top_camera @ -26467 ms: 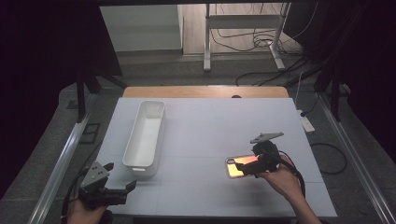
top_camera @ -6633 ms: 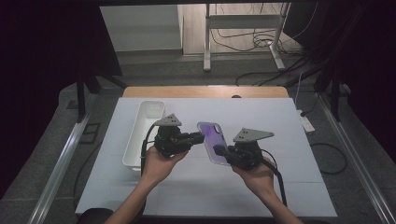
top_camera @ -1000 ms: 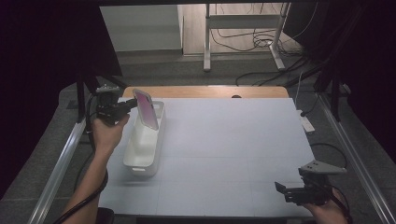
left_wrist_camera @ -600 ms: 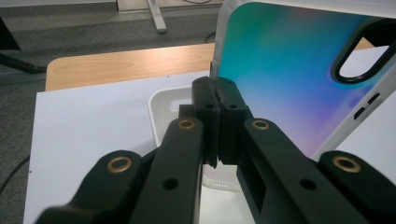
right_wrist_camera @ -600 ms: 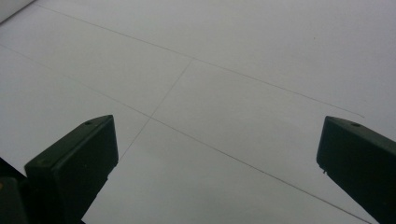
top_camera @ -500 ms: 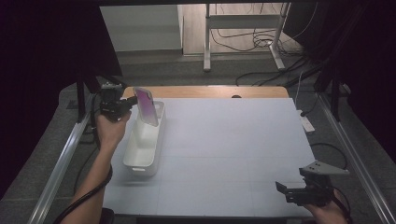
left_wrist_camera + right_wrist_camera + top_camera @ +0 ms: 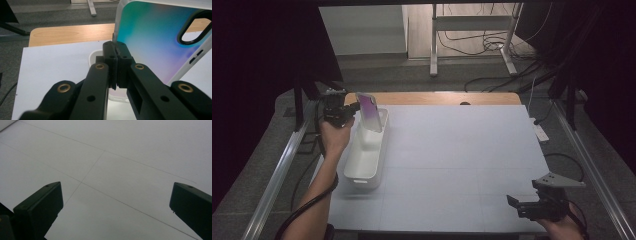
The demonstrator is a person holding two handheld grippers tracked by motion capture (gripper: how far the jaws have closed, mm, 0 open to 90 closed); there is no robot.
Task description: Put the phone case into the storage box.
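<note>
A phone case [image 7: 368,111] with a purple-to-teal back and a white rim stands almost upright over the far end of the white tray [image 7: 362,177]. My left gripper [image 7: 353,107] is shut on the case's edge from the left. In the left gripper view the closed jaws pinch that edge at my left gripper [image 7: 115,50]; the phone case [image 7: 155,37] with its camera cut-out fills the upper right, and the tray's rim [image 7: 93,56] shows just beyond. My right gripper [image 7: 513,204] rests low at the table's near right corner, open, and the right gripper [image 7: 115,202] has bare white table between its jaws.
The white table top [image 7: 462,150] stretches between the tray and the right hand. A wooden strip [image 7: 437,98] runs along the far edge. Metal rails flank both sides, and a white power strip [image 7: 539,132] lies off the right edge.
My left hand has shifted slightly right and lower with the case, closer over the tray's far end. The right gripper has stayed put.
</note>
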